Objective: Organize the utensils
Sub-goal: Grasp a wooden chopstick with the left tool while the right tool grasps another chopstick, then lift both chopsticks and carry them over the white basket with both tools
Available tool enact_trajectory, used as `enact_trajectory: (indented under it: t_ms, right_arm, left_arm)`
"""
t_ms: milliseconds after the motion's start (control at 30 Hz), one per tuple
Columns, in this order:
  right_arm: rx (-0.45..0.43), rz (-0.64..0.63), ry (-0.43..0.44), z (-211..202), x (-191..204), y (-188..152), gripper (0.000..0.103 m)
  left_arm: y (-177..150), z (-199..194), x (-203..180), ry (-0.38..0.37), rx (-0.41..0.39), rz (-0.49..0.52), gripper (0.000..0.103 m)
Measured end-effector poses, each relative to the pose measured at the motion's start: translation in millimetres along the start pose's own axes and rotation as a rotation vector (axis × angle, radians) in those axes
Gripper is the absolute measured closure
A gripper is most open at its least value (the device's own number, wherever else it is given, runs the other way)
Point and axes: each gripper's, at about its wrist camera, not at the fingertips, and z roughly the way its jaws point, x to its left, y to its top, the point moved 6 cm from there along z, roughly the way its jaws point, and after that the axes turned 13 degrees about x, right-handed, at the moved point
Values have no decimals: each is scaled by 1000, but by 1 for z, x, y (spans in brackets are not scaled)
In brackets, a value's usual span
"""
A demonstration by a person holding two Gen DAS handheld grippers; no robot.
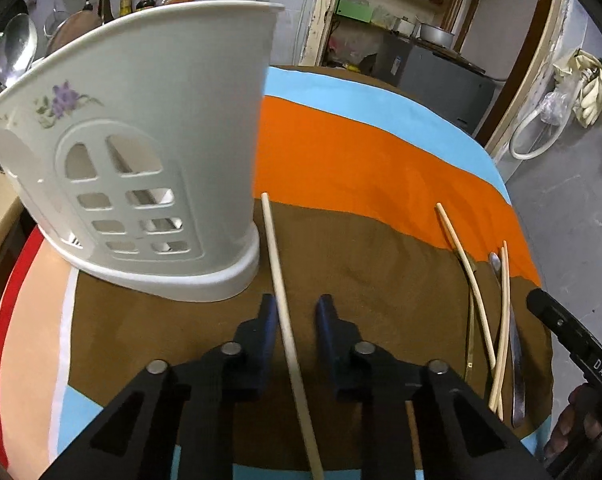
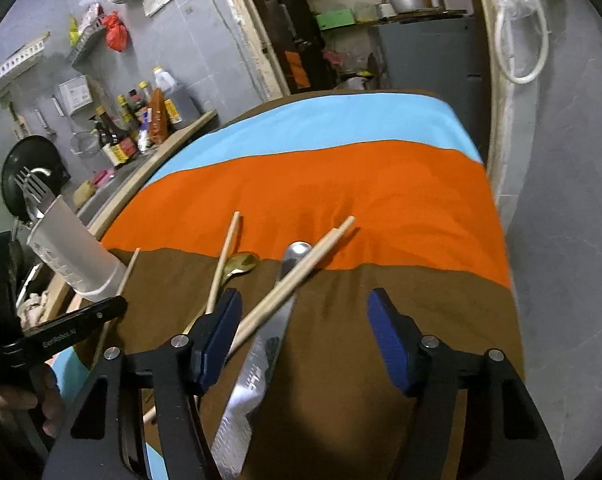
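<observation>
- While a lone chopstick (image 1: 279, 300) lies on the brown band of the striped cloth (image 1: 361, 152), just right of the white holder (image 1: 141, 152) at the left of the left wrist view, I have my left gripper (image 1: 297, 312) straddling it: the left pad looks to touch the stick and the right pad stands clear, so it is not yet pinched.
- At lower centre of the right wrist view, a pair of chopsticks (image 2: 301, 272) crosses a steel knife (image 2: 269, 344), with a gold spoon (image 2: 241, 262) and one more chopstick (image 2: 223, 264) to their left.
- My right gripper (image 2: 301, 316) hangs over that pile with its jaws apart and nothing clamped.
- To do this step well, I judge the left pads should close squarely across the stick, then lift it tip-up before carrying it over the holder's rim.
- I would have the right jaws centre on the chopstick pair alone, clear of the knife beneath.
- A fork (image 2: 31, 190) already stands in the holder at the left edge.
</observation>
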Motion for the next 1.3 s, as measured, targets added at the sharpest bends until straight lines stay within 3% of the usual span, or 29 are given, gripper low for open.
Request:
enact_trajectory:
  t_ms: [133,200,467,933,1300]
  right_arm:
    - [32,-11,45,14,3,3,57]
    - [45,-3,66,21,4,5,65]
    - [67,67,121,35,-10,12,80]
    - [88,105,160,49,-14,18,88]
    - [98,127,225,51,-19,17,95]
  left_arm:
    - [1,3,-8,-1,10,43,97]
    - [0,3,-15,-32,13,63,98]
    - [-8,2,-47,-148,63,176,98]
    - [10,16,-67,-214,162,200,98]
    - [24,29,-79,-207,215,205,98]
